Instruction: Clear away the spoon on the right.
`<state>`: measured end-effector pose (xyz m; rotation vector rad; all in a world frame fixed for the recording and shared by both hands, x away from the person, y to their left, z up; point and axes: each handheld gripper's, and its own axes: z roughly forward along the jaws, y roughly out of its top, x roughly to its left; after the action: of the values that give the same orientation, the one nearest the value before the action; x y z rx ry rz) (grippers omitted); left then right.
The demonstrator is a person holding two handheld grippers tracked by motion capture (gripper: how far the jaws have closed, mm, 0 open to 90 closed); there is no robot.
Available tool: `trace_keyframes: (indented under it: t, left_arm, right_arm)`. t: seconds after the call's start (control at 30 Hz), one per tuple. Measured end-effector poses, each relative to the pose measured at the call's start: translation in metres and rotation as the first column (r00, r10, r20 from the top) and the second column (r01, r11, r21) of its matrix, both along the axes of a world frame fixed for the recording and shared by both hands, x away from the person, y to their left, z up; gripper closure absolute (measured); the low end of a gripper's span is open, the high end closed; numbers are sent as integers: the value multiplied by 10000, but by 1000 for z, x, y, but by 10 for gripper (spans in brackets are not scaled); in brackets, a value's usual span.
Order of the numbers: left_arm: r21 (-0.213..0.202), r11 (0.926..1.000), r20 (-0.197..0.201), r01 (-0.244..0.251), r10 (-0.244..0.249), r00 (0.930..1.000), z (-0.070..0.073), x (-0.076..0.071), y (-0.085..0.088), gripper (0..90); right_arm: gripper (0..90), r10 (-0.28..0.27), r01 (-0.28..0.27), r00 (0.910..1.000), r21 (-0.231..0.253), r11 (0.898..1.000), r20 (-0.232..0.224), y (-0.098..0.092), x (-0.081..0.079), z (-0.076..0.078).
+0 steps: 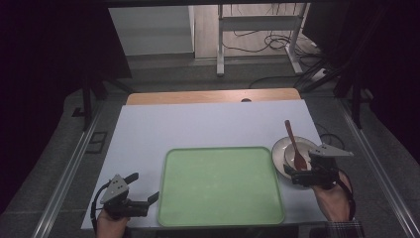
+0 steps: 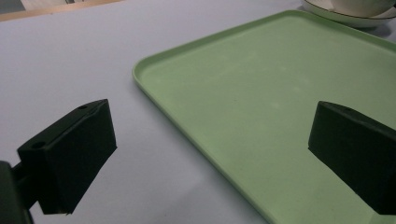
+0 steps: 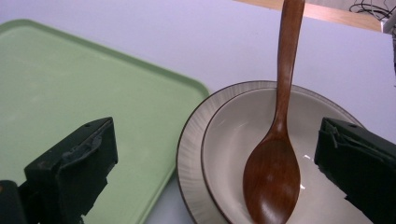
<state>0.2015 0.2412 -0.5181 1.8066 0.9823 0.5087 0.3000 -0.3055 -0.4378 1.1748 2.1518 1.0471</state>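
Right gripper spread wide, holding nothing, close over the brown wooden spoon lying in a cream ceramic bowl on a ribbed plate, just beside the smooth green plastic tray. Left gripper likewise wide, straddling the tray's rim on the pale table sheet.
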Motion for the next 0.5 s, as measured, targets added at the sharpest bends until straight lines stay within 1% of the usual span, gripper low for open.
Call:
trace_keyframes:
  t: [0.37, 0.43, 0.5]
  left_arm:
    - [31, 10000, -6, 15, -15, 10000, 0, 0, 0, 7]
    - [6, 10000, -20, 8, -8, 10000, 0, 0, 0, 7]
    - [-4, 10000, -15, 12, -12, 10000, 0, 0, 0, 7]
  right_arm:
    - [0, -11, 9, 9999, -163, 9999, -137, 2, 16, 4]
    - [0, -29, 29, 10000, -227, 9997, -40, 2, 19, 5]
    - [0, -51, 50, 10000, -206, 9998, -67, 3, 23, 6]
